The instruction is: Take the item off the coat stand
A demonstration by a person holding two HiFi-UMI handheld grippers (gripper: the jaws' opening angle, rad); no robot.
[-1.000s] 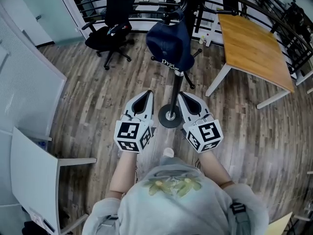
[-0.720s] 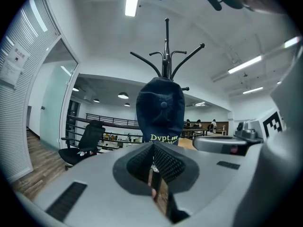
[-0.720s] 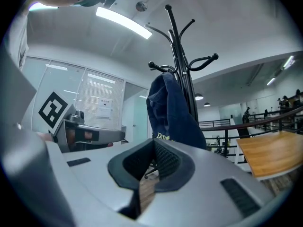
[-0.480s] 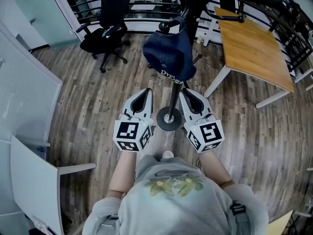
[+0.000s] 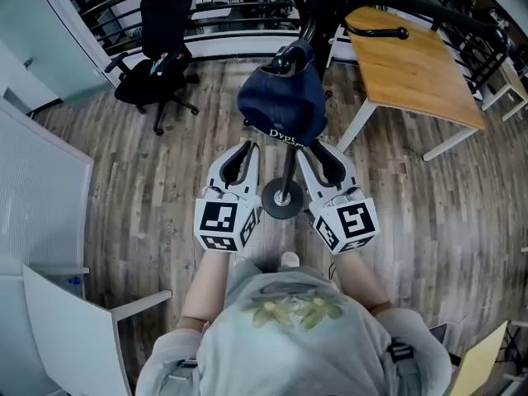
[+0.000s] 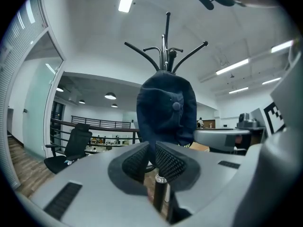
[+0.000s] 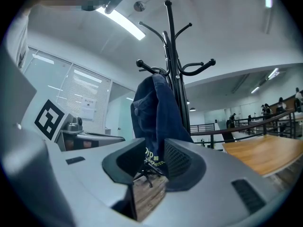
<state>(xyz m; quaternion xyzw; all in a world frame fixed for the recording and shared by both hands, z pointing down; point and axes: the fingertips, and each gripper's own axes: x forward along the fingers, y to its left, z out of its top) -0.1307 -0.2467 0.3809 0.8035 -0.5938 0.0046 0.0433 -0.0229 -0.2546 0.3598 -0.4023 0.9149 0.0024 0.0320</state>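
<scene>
Cap (image 5: 282, 106) hung on the coat stand (image 5: 283, 198) is best taken by its brim and lifted upward with the right gripper (image 5: 318, 152), opening wide and empty, the left gripper (image 5: 244, 150) barely opening, also empty

Pale grey sweatshirt (image 5: 330, 349), yellow-green chest print (image 5: 293, 312), sleeves (image 5: 173, 360) bunched at elbows; black strap (image 5: 397, 353).

Office: swivel chair (image 5: 162, 25), wooden desk (image 5: 412, 64)

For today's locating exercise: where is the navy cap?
Head view, upper centre: the navy cap hangs on the coat stand, between the black office chair and the wooden table.
</scene>
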